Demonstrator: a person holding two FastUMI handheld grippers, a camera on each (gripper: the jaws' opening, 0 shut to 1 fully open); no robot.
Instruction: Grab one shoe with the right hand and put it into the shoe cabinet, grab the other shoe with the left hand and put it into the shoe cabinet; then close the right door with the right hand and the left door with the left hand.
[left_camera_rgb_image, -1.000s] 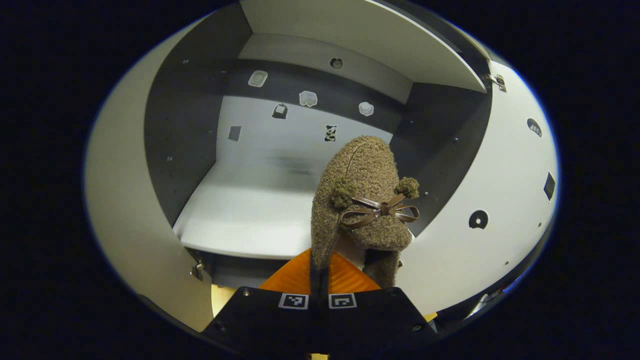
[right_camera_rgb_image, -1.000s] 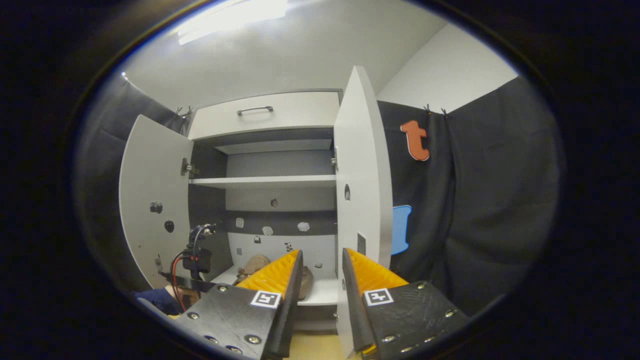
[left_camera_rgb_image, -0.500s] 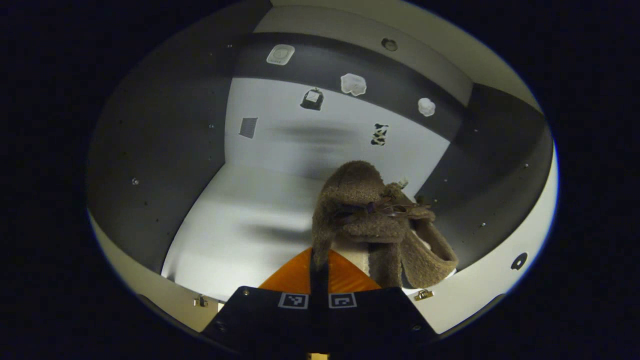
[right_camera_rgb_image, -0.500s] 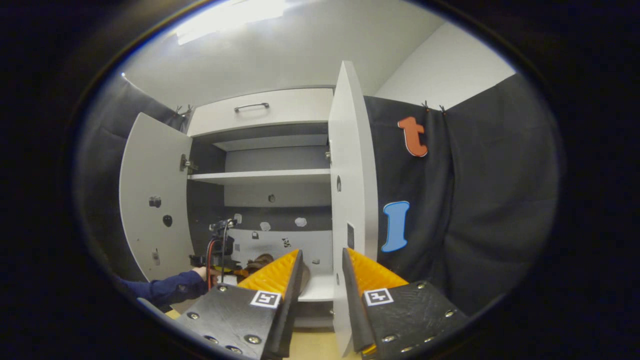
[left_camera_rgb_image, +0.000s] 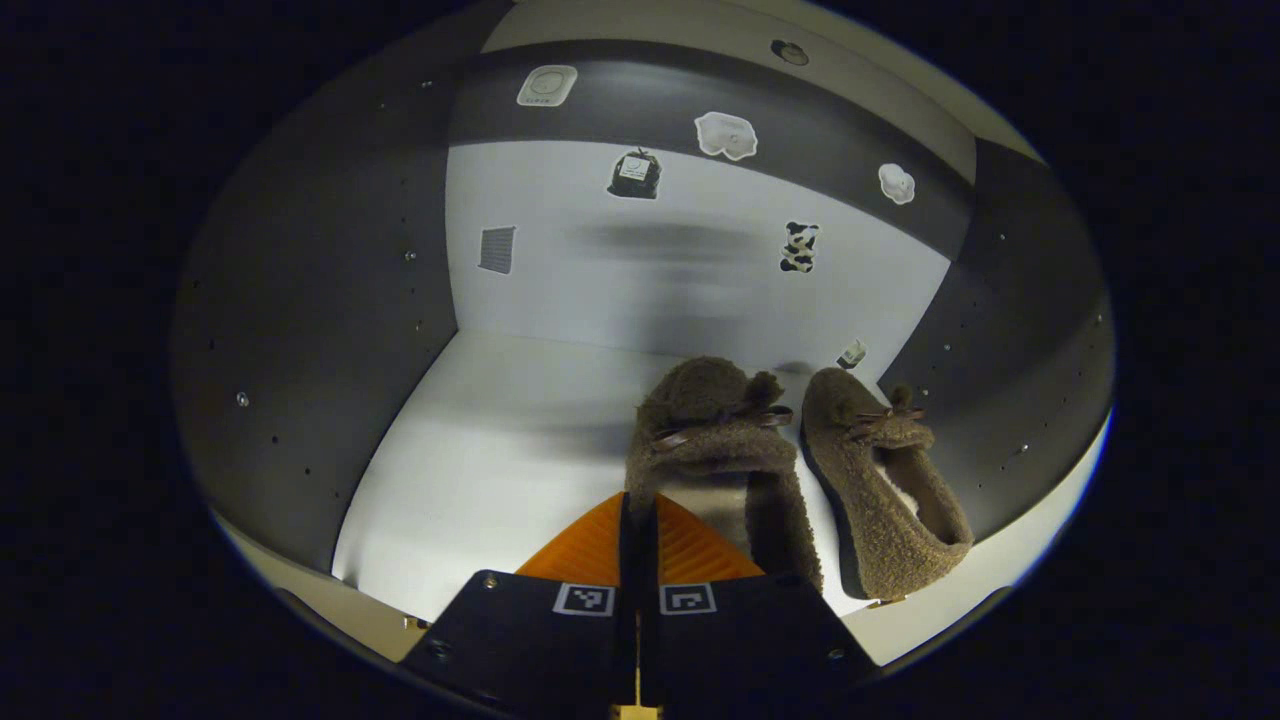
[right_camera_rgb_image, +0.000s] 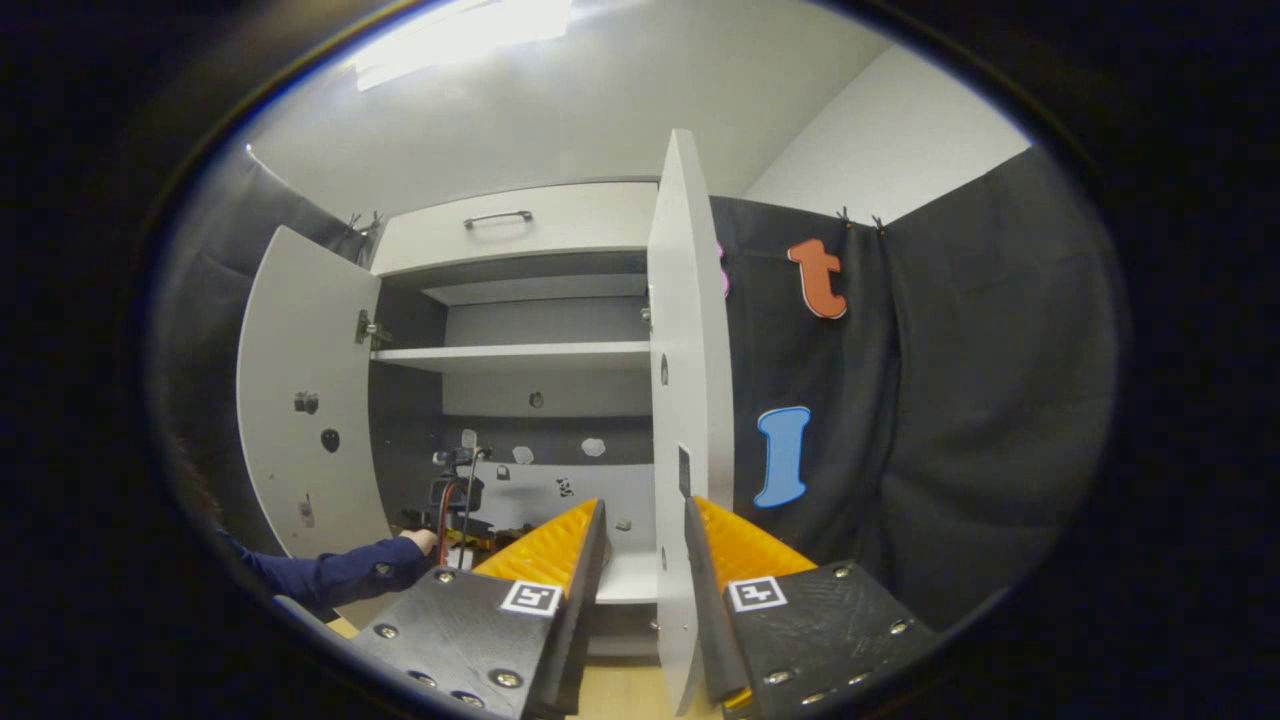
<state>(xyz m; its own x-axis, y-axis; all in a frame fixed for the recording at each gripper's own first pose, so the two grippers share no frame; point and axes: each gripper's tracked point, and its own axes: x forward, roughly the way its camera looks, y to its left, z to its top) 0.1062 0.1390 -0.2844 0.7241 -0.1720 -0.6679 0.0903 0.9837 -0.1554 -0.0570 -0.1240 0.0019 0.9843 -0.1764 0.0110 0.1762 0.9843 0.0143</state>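
Observation:
Two brown fuzzy shoes with small bows lie side by side on the white lower shelf (left_camera_rgb_image: 480, 440) of the shoe cabinet. In the left gripper view, my left gripper (left_camera_rgb_image: 637, 505) is shut on the side rim of the left shoe (left_camera_rgb_image: 715, 430), whose sole rests on the shelf. The other shoe (left_camera_rgb_image: 885, 490) lies just right of it, close to the dark side wall. In the right gripper view, my right gripper (right_camera_rgb_image: 643, 505) is open and holds nothing, in front of the edge of the open right door (right_camera_rgb_image: 685, 330). The left gripper (right_camera_rgb_image: 455, 490) reaches into the lower compartment there.
Both doors stand open; the left door (right_camera_rgb_image: 300, 350) swings out to the left. A person's blue sleeve (right_camera_rgb_image: 340, 575) stretches toward the cabinet. A middle shelf (right_camera_rgb_image: 510, 355) and a top drawer (right_camera_rgb_image: 520, 230) sit above. Stickers dot the back wall (left_camera_rgb_image: 700, 280).
My left gripper went deeper into the cabinet and lowered its shoe onto the shelf next to the other shoe. The right gripper shifted slightly and stayed open.

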